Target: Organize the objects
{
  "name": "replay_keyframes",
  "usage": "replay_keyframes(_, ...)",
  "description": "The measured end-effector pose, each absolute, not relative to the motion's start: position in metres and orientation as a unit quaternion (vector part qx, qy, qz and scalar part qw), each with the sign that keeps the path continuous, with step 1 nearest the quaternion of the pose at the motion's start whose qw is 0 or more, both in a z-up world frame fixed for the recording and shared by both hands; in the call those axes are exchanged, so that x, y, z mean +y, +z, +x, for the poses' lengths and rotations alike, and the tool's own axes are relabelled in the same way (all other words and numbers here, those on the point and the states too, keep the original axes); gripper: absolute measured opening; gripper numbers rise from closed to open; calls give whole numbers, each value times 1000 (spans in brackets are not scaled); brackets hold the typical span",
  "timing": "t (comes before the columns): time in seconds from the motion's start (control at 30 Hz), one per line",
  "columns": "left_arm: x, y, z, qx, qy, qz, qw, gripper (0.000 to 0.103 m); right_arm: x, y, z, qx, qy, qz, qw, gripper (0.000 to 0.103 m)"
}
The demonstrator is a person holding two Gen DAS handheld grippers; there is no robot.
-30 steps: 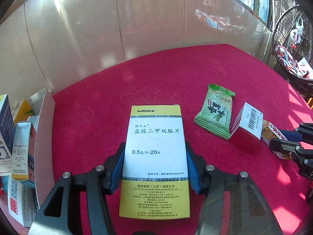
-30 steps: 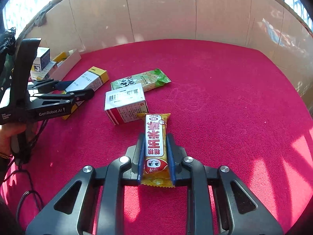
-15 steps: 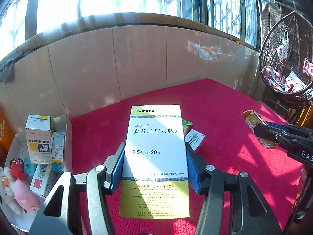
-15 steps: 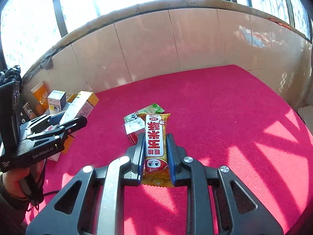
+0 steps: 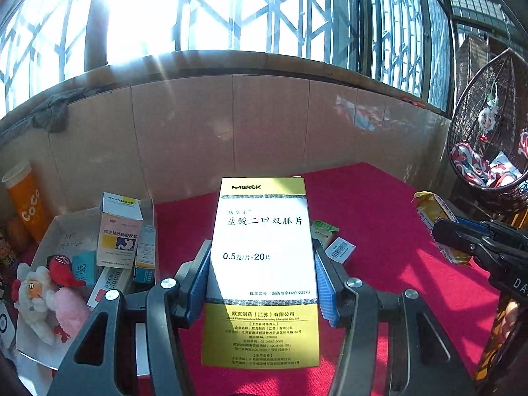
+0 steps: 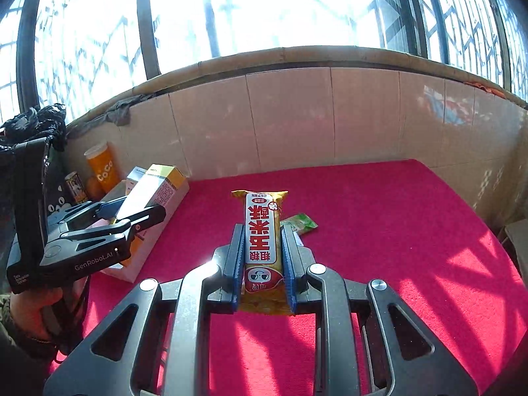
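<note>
**Both tongs hold a package above the red surface**

The left tongs (image 5: 262, 274) are closed on a yellow and white medicine box (image 5: 262, 257); the blue pads press its two long sides, and the box stands out forward between them. The right tongs (image 6: 262, 260) are almost shut on a yellow and red snack bar (image 6: 262, 241), which also points forward.

Below both tongs lies the surface (image 6: 379, 214), covered with red cloth and crossed by patches of sunlight. Just ahead of the right tongs, partly hidden by the bar, a green snack packet (image 6: 302, 222) lies on the cloth. To the left of the left tongs sits a white cardboard tray (image 5: 62, 231) with several medicine boxes and a plush toy (image 5: 49, 297) inside. An orange cup (image 5: 28, 208) stands behind the tray.

Beyond the surface rises a low wall of beige tiles (image 6: 297, 115), and over it wide windows with metal grilles (image 5: 280, 10) let in strong light. Far to the right of the left tongs hangs a wicker chair (image 5: 488, 132).
</note>
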State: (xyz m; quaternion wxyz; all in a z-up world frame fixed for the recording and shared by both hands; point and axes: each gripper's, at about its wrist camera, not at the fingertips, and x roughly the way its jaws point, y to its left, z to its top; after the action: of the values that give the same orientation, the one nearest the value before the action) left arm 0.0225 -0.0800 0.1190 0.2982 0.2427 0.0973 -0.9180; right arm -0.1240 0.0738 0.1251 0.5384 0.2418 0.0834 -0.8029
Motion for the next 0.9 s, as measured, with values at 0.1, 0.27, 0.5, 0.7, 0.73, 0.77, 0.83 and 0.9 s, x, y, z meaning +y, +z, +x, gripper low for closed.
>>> replay_keyframes(0.1,-83,122,30,103,-918,234,303,56,69,129,-115,89,-801,235,544,19)
replay_keyframes(0.27,-90,123,48,120,-917,220,311,56,60,135,-99,101,-795,226,554,19)
replay_keyframes(0.5,-106,126,72,151,-914,202,318,56,48,143,-77,117,-787,214,566,19)
replay_keyframes(0.7,-117,127,89,170,-909,187,330,56,33,150,-59,132,-779,203,579,19)
replay_keyframes(0.73,-119,127,92,172,-909,185,332,56,31,151,-56,132,-777,200,582,19)
replay_keyframes(0.77,-121,126,95,175,-908,182,333,56,29,152,-53,134,-776,198,584,19)
replay_keyframes(0.83,-124,127,101,179,-907,178,338,56,24,154,-48,138,-773,194,588,19)
replay_keyframes(0.9,-126,126,106,182,-905,175,343,56,18,155,-42,142,-769,192,593,19)
